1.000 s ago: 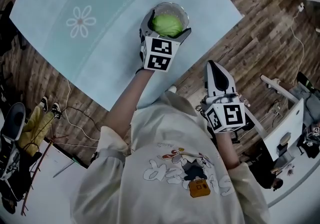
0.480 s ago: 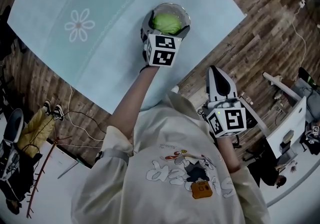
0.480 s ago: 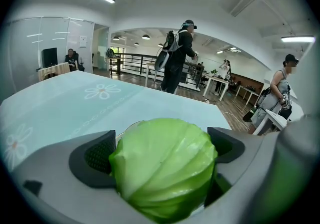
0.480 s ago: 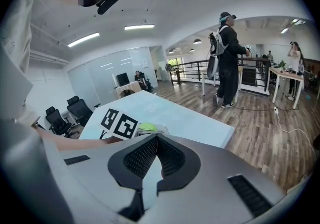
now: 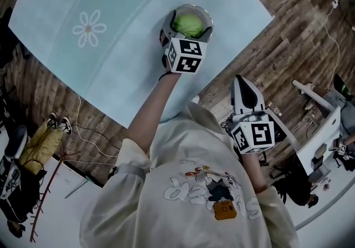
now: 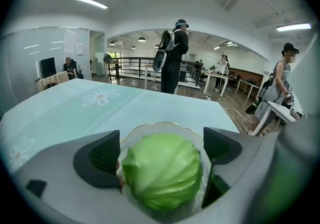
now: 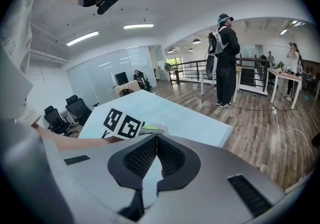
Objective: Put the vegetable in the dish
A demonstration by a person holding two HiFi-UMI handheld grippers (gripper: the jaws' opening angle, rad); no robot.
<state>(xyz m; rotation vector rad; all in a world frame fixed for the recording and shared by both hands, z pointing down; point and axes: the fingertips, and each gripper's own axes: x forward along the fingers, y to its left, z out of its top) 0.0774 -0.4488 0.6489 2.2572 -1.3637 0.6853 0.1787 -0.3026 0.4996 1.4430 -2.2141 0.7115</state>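
Observation:
A green cabbage [image 5: 188,23] [image 6: 162,170] lies in a clear glass dish [image 5: 207,17] [image 6: 161,126] near the front edge of the pale blue table [image 5: 111,58]. My left gripper [image 5: 186,35] [image 6: 162,149] straddles the dish from the near side. The cabbage sits between its wide jaws, which are closing; the left pad [image 6: 105,155] is close against the leaves and the right pad [image 6: 220,145] stands clear. My right gripper [image 5: 244,83] [image 7: 156,143] hangs off the table over the wooden floor, shut with nothing in it.
The tablecloth carries white flower prints [image 5: 89,29]. The table's front edge [image 5: 183,94] runs just behind the left gripper. People stand beyond the table's far side [image 6: 175,55]. Desks and cables [image 5: 316,130] crowd the floor at the right.
The left gripper has drawn back a little toward the person while the cabbage stays in the dish. The right gripper has barely moved.

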